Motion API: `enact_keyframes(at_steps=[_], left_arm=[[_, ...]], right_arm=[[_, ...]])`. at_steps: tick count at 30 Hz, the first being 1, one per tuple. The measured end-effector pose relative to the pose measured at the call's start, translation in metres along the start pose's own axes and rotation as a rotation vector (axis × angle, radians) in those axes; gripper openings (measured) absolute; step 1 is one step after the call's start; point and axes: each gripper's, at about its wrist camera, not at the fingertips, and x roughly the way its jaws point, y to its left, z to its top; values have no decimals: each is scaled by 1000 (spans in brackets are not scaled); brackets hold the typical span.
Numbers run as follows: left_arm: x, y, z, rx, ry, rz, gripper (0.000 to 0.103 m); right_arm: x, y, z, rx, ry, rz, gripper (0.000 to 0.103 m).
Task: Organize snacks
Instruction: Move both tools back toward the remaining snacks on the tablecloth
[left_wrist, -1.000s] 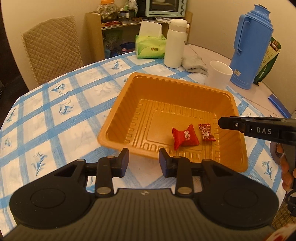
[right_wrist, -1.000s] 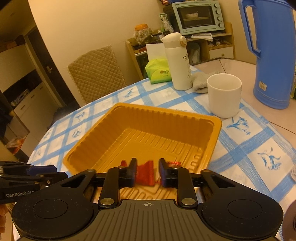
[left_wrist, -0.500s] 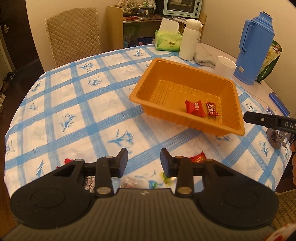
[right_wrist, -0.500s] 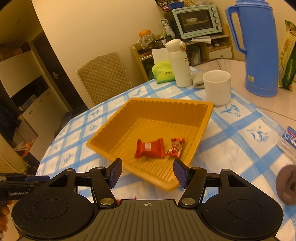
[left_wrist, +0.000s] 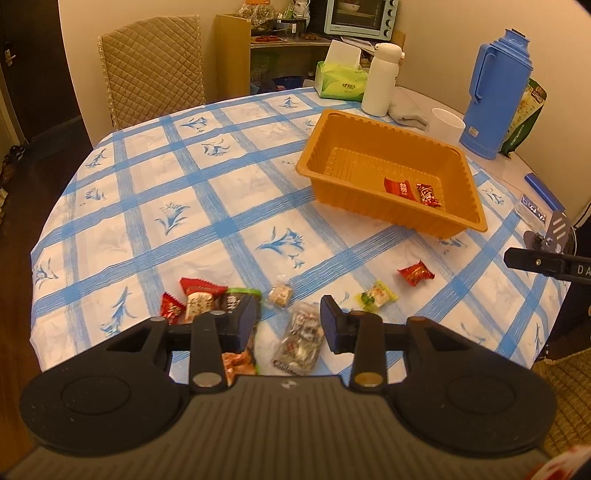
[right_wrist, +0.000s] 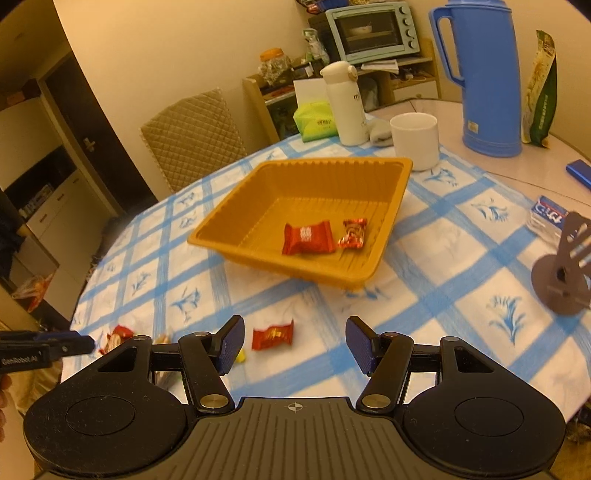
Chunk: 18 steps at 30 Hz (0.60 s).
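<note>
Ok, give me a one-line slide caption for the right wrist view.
Open right gripper hovers over a red candy on the checked tablecloth, with two red snacks already in the orange tray.

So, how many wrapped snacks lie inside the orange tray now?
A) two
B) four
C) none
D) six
A: the orange tray holds only a larger red packet and a smaller red candy; the other snacks lie on the tablecloth.
</note>
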Motion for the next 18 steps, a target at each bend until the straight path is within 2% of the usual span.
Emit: enact_keyframes(at_steps=[11, 18], left_arm=[[-10, 52, -32, -38, 23, 18, 35], [-7, 70, -46, -58, 44, 20, 35]], right_arm=[[13, 28, -31, -10, 49, -58, 61], [29, 34, -38, -29, 83, -73, 61]])
